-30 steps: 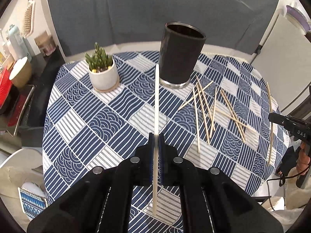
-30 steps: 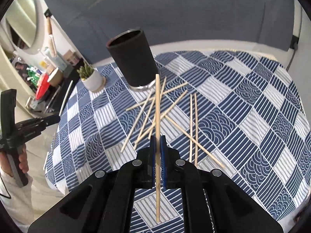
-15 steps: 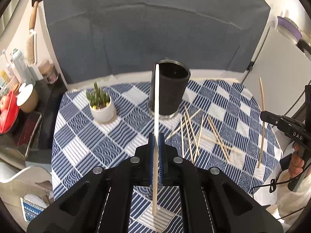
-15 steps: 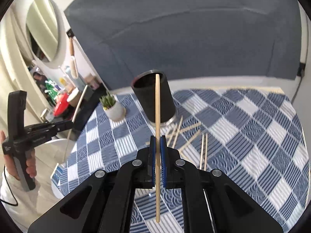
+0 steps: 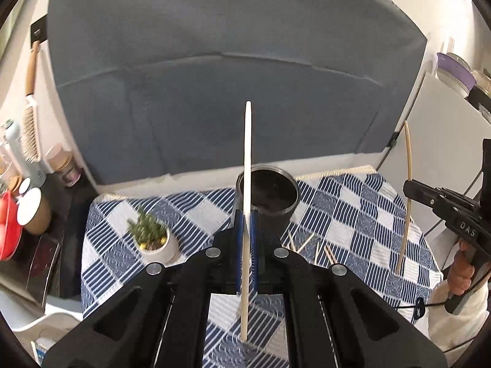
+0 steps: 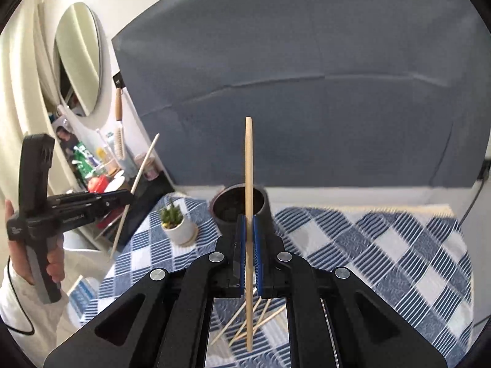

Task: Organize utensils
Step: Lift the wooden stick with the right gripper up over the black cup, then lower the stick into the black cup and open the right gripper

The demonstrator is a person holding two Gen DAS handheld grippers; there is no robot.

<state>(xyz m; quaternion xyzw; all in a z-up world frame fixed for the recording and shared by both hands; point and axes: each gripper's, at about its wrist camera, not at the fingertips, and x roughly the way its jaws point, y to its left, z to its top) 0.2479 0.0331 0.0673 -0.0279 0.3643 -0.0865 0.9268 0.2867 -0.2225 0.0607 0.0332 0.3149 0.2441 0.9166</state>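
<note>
Both of my hands have gone up since a second ago, and the tabletop (image 5: 353,214) now looks farther away below me. My left gripper (image 5: 245,245) is pinched tight on a pale chopstick (image 5: 248,159). My right gripper (image 6: 249,254) is pinched tight on a tan chopstick (image 6: 249,165). Each stick stands nearly straight up and down in its gripper, with one end poking up high and one end hanging below.

The black cup (image 5: 266,197) is my landmark. It sits ahead of and below both grippers, with its open mouth facing up. From each camera, the stick crosses right in front of the cup. More loose chopsticks (image 6: 245,322) lie flat on the cloth in front of the cup. A small potted plant (image 5: 152,239) stands to the cup's left.

I think both hands are about as near to the cup, so either stick could drop in first, low end down.
</note>
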